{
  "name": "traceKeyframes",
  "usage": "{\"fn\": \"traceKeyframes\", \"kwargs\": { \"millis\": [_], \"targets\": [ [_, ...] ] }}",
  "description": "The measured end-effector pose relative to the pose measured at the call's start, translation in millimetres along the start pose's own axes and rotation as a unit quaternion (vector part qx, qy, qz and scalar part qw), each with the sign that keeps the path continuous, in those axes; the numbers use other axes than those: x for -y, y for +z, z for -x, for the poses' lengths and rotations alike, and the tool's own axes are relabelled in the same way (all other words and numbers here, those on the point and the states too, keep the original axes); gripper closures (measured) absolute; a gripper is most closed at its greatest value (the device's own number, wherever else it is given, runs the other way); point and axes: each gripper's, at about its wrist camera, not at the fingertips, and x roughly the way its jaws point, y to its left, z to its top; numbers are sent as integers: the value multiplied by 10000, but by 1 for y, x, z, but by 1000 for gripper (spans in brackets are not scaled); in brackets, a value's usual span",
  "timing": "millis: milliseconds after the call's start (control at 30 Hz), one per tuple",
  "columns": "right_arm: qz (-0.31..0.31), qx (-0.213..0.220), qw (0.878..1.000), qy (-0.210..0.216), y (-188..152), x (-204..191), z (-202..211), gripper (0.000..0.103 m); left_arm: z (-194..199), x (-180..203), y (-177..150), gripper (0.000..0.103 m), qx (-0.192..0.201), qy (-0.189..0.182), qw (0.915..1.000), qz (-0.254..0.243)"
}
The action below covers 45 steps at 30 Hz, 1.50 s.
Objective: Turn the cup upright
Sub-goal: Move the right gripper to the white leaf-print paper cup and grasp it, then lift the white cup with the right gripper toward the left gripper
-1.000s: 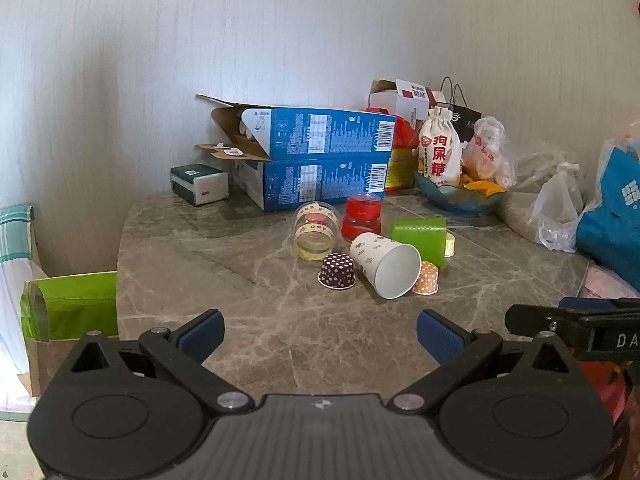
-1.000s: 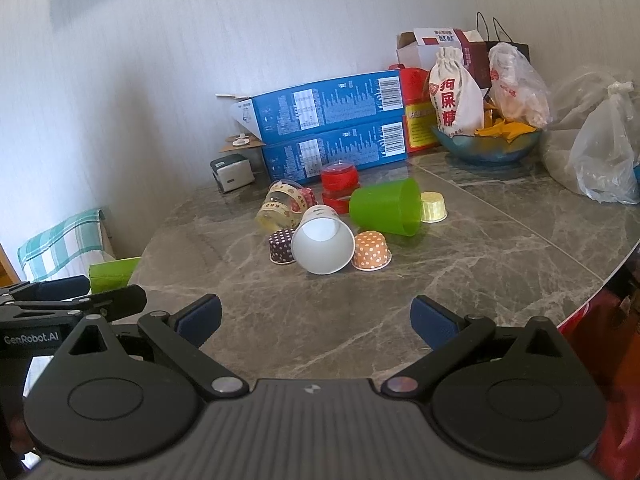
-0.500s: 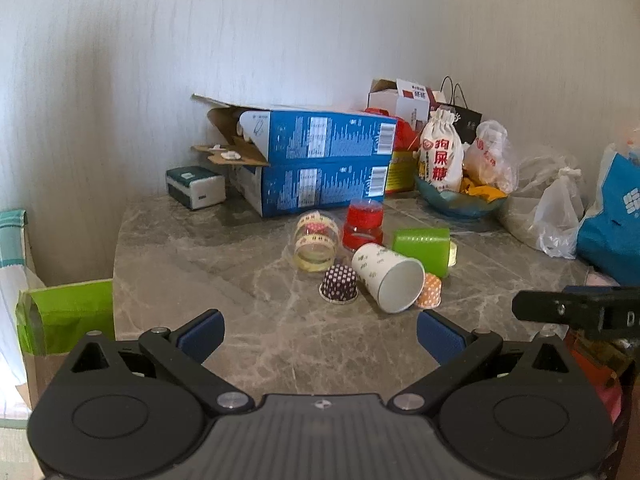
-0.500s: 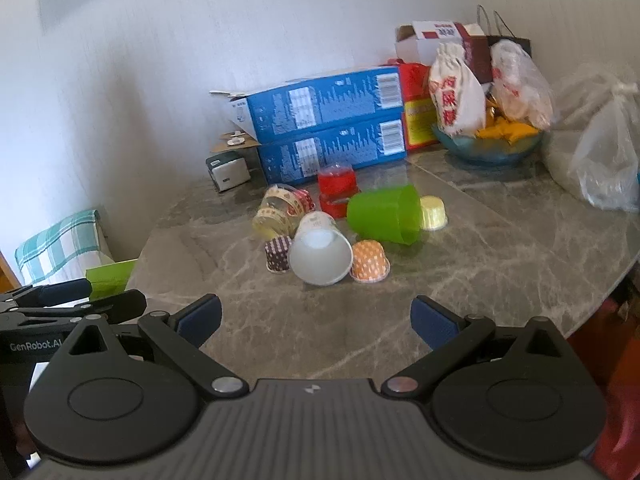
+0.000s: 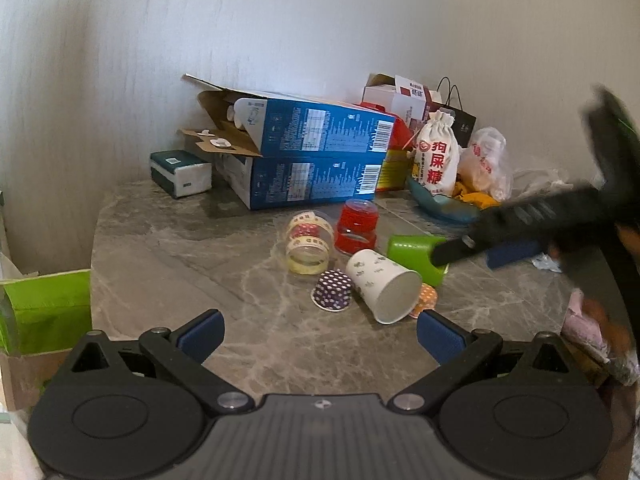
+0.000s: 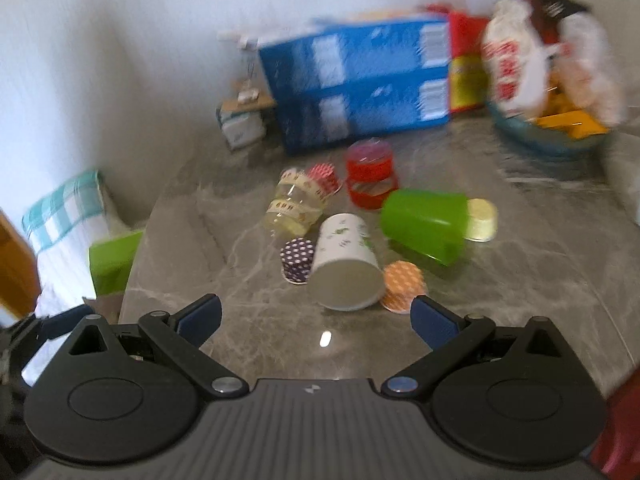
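A white paper cup [image 5: 382, 284] [image 6: 345, 264] lies on its side on the grey marble table [image 5: 200, 272], its mouth toward me. A green plastic cup [image 5: 414, 254] [image 6: 424, 222] lies on its side just behind it. A clear cup [image 5: 308, 242] [image 6: 294, 206] with printed bands also lies on its side. My left gripper [image 5: 318, 334] is open and empty, well short of the cups. My right gripper [image 6: 316, 318] is open and empty, close in front of the white cup; it also shows blurred in the left wrist view [image 5: 520, 232], over the green cup.
Small dotted cupcake liners, purple [image 5: 332, 290] and orange [image 6: 402, 284], flank the white cup. A red jar [image 5: 356, 226] stands behind. Blue cartons [image 5: 312, 156], a tissue pack [image 5: 180, 172], a bowl [image 5: 444, 202] and bags line the wall. The table edge is at left [image 5: 94, 280].
My right gripper has swept forward and down toward the cups, blurring its view, and now crosses the right of the left wrist view. My left gripper has pulled back slightly.
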Motion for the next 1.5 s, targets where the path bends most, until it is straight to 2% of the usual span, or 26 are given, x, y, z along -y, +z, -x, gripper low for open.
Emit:
{"fn": "traceKeyframes", "kwargs": {
  "millis": [133,200,333,533,667,967,1100,1300,1400,1500],
  "targets": [
    [232,-545,9980,-235,42,0,-35,3,-8,-11,3,0,-4,70,10000,47],
    [232,-987,9945,-255,56,3,-60,7,-12,-17,5,0,-43,100,9999,58],
    [186,-1774,9839,-126,62,8,-100,18,-25,-29,7,0,-113,202,9997,97],
    [336,-2257,9735,-120,60,8,-133,26,-41,-41,3,0,-209,233,9991,276],
    [405,-2415,9694,-156,62,9,-143,34,-40,-39,1,0,-66,154,9995,274],
    [609,-2449,9675,-138,68,8,-144,37,-45,-36,2,0,-137,108,9996,218],
    [802,-2344,9685,-242,69,3,-133,37,-45,-38,3,0,-147,70,9996,216],
    [1199,-2141,9694,-66,63,-8,-104,37,-29,-30,3,0,21,69,9999,99],
    [1717,-2111,9622,69,51,-23,-90,37,-20,-30,0,0,46,115,9999,59],
    [2333,-2164,9478,211,33,-39,-81,38,-7,-34,-6,0,84,198,9998,37]
  ]
}}
